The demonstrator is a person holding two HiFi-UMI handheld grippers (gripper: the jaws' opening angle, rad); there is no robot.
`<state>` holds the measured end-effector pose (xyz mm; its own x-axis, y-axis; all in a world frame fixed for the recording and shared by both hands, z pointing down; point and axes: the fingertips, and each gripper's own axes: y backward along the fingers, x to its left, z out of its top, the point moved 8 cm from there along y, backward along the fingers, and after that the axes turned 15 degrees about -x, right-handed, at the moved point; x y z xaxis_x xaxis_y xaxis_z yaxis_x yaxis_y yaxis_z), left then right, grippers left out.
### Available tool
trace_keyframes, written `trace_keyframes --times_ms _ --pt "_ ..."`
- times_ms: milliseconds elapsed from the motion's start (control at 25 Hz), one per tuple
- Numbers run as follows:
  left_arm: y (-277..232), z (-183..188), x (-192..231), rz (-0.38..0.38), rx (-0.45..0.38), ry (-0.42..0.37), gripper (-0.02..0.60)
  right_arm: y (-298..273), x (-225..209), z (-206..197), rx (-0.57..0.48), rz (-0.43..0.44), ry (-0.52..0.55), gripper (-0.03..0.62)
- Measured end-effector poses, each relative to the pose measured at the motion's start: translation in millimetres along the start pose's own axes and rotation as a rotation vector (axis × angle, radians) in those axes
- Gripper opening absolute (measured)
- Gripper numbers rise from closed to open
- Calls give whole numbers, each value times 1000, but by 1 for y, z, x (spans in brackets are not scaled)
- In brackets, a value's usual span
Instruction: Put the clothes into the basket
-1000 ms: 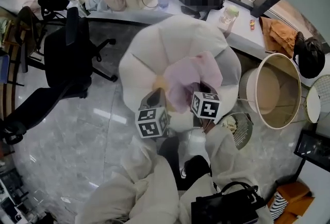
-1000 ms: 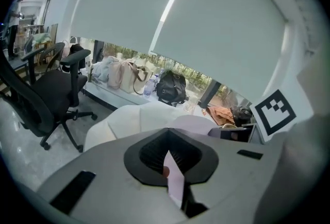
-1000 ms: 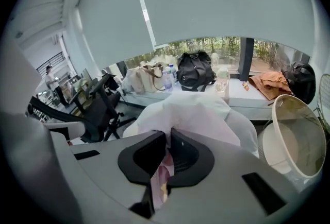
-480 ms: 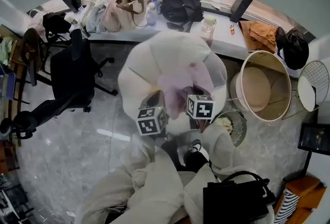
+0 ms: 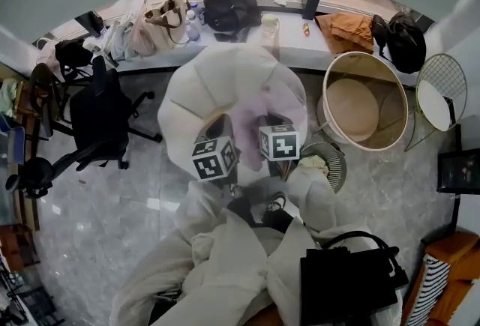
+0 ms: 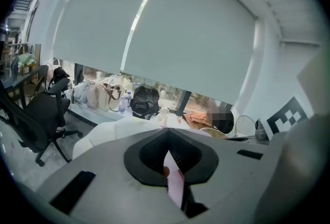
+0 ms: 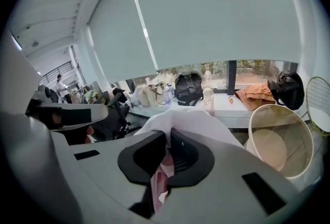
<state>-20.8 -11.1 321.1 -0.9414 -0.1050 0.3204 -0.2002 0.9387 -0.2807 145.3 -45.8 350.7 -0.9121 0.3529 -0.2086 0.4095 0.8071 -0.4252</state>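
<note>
The pale pink cloth garment (image 5: 255, 116) hangs between your left gripper (image 6: 171, 165) and right gripper (image 7: 166, 160), both sets of fingers (image 7: 193, 158) clamped on it. Carry step, I judge: the cream round basket (image 5: 394, 115) sits right of your right fingers, so swing over it and release.

basket (image 5: 355, 109) right of beanbag (image 5: 217, 85), chair (image 5: 97, 118) left

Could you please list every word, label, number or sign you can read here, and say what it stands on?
No text can be read in any view.
Marker cubes: black-and-white square patterns only, no letters or numbers.
Bottle label: too small to read.
Pink garment: no print visible.
</note>
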Motion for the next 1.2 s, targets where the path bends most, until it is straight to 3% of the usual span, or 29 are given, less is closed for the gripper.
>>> trace_keyframes --times_ms 200,360,800,1080,1200 --pt "9 -11 -38 -9 -2 -13 6 32 -27 -1 -22 4 -38 32" --pt "11 -11 -65 -81 -7 -39 6 53 -40 4 -47 -30 -68 32" --pt "-12 3 -102 -385 36 -140 6 104 -65 7 -153 -290 -132 32" --pt "-11 -19 -143 -567 111 -181 6 155 -88 -7 -204 -476 -198 32" --pt "-12 -34 -164 -612 147 -214 6 175 -104 -20 -218 -521 -214 32"
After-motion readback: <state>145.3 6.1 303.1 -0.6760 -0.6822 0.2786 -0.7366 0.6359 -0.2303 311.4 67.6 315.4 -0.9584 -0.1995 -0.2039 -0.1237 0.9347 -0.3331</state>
